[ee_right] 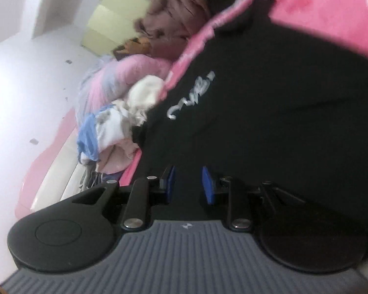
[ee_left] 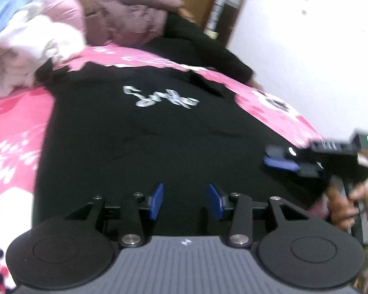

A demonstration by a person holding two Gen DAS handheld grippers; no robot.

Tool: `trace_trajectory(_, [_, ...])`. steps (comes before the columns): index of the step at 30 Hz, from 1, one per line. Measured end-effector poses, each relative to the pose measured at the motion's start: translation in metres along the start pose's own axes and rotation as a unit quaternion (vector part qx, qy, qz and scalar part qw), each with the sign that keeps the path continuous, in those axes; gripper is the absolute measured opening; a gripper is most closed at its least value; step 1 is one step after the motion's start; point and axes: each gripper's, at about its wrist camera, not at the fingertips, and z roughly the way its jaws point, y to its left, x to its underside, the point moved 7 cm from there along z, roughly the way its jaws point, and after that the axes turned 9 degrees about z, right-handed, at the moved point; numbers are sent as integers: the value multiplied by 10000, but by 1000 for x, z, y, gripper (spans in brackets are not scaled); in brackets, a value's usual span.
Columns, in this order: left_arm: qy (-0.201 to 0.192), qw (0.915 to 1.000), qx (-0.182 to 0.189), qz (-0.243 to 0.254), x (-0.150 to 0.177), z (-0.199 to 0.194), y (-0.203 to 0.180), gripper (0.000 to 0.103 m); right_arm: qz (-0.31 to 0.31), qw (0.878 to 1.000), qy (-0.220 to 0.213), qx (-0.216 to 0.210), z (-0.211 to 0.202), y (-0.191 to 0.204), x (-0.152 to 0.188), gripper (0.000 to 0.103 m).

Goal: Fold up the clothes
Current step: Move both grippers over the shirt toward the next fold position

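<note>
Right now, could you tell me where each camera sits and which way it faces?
Left wrist: behind the open left claw, facing along the black shirt on the pink bedsheet; the right claw and a hand show.
Right wrist: behind the open right claw, tilted across the shirt.
Shared: the shirt's silver lettering.

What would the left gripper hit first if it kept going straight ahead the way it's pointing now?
Most likely the black shirt. The left gripper is open, and the cloth fills the view ahead of its fingers, up to the white lettering. Depth is unclear, and so is whether it already touches.
</note>
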Motion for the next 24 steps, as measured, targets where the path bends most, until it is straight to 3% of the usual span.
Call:
trace_trajectory(1, [41, 9998, -136, -127, 2, 0, 14, 43, 249, 9996, -97, -47, -3, -10, -8, 9])
trace_trajectory(3, [123, 9984, -407, -382, 5, 0, 42, 26, 817, 9951, -534, -163, -23, -31, -30, 6])
trace_trajectory(5, [104, 9962, -508, -699, 9, -11, 65, 25, 242, 9985, -480, 109, -17, -14, -25, 9])
trace_trajectory(7, [-16, 9930, -883, -785, 8, -26, 78, 30, -334, 9978, -425, 381, -11, 4, -20, 14])
trace_trajectory(9, [-124, 9949, -875, -490, -4, -25, 65, 40, -909, 9930, -369, 652, -5, 22, -16, 14])
trace_trajectory(13, [-289, 9969, -567, 466, -33, -6, 20, 40, -2044, 9714, -251, 1184, 6, 57, -8, 14])
trace_trajectory(16, [-71, 9864, -268, 1619, -40, 35, -29, 39, -2874, 9448, -155, 1567, 15, 84, -3, 14])
trace_trajectory(18, [225, 9824, -211, 1845, -34, 64, -37, 36, -3300, 9321, 377, 1446, 55, 96, 18, 11])
trace_trajectory(20, [260, 9862, -218, 1620, -34, 72, -17, 37, -3702, 9151, 899, 1322, 94, 107, 39, 11])
trace_trajectory(22, [204, 9896, -550, 1312, -38, 62, 18, 36, -3176, 9329, 581, 1595, 72, 79, 1, 9])
trace_trajectory(24, [217, 9861, -1286, 1030, -38, 46, 68, 36, -2635, 9462, 261, 1861, 49, 50, -38, 7])
